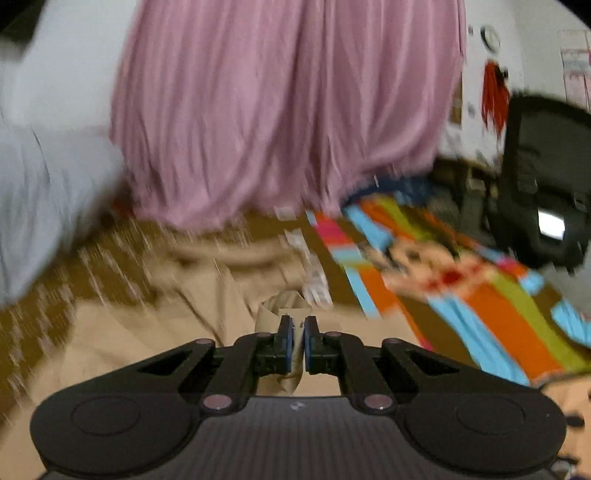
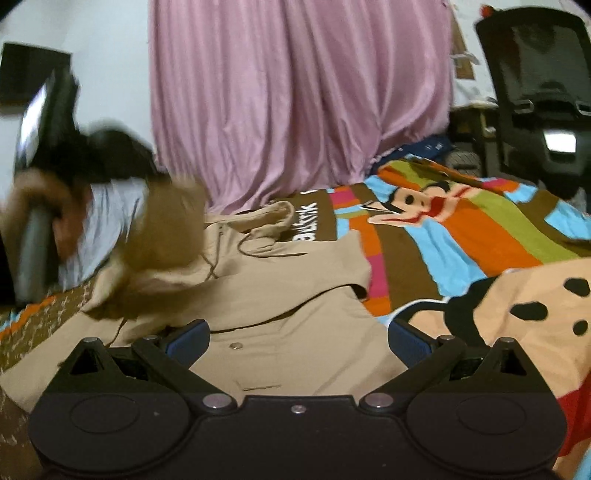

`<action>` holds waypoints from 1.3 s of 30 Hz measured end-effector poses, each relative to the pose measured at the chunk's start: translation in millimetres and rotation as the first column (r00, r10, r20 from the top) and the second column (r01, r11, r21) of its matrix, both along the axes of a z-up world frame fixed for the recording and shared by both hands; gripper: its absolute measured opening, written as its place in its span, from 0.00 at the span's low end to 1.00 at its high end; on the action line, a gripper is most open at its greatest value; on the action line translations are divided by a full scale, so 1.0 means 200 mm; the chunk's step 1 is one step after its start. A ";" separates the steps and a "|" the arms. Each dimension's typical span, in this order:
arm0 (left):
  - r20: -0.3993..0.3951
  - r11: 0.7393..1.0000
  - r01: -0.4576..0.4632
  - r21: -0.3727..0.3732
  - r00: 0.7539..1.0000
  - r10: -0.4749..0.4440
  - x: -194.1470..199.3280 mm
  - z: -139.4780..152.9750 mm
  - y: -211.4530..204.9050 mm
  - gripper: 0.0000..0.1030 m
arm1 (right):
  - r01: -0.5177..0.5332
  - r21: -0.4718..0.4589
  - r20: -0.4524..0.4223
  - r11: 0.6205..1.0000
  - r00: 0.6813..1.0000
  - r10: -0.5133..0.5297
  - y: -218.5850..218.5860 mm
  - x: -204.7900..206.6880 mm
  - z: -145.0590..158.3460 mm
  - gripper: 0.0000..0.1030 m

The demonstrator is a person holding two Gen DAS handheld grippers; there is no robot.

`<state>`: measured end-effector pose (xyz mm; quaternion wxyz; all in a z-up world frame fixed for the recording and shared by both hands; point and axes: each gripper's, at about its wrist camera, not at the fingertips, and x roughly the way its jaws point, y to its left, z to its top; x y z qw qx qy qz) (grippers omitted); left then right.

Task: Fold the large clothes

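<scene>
A beige cotton hooded coat [image 2: 280, 295] lies spread on a bright striped cartoon bedspread [image 2: 461, 236]. The left gripper [image 1: 298, 325] pinches a fold of its fabric (blurred); the right gripper [image 2: 298, 332] hovers over it, jaws wide apart.

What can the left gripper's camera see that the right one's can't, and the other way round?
Only the left wrist view shows the left gripper shut on a pinch of the beige coat, plus a wall clock.

Only the right wrist view shows the open right gripper over the beige coat, its snap button, and the coat's hood.

Both show the pink curtain, striped cartoon blanket and black chair.
</scene>
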<state>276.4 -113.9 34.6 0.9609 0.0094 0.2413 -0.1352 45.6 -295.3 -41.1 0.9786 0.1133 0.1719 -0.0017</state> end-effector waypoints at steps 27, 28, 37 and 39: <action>-0.180 0.879 -0.452 0.154 0.862 0.475 0.58 -0.33 1.21 0.85 | -0.035 -0.287 -0.033 0.957 0.999 0.026 0.22 0.32 0.00 0.99; -0.202 0.875 -0.464 0.140 0.851 0.484 0.67 -0.36 1.26 0.85 | -0.044 -0.304 -0.044 0.952 0.999 0.032 0.24 0.39 0.00 0.99; -0.221 0.819 -0.502 0.276 0.797 0.563 0.91 -0.65 1.31 0.98 | -0.167 -0.356 -0.302 0.920 0.952 0.056 0.37 0.83 -0.21 0.99; -0.239 0.822 -0.520 0.231 0.789 0.566 0.88 -0.64 1.33 0.97 | -0.154 -0.329 -0.298 0.932 0.953 0.052 0.35 0.83 -0.22 0.99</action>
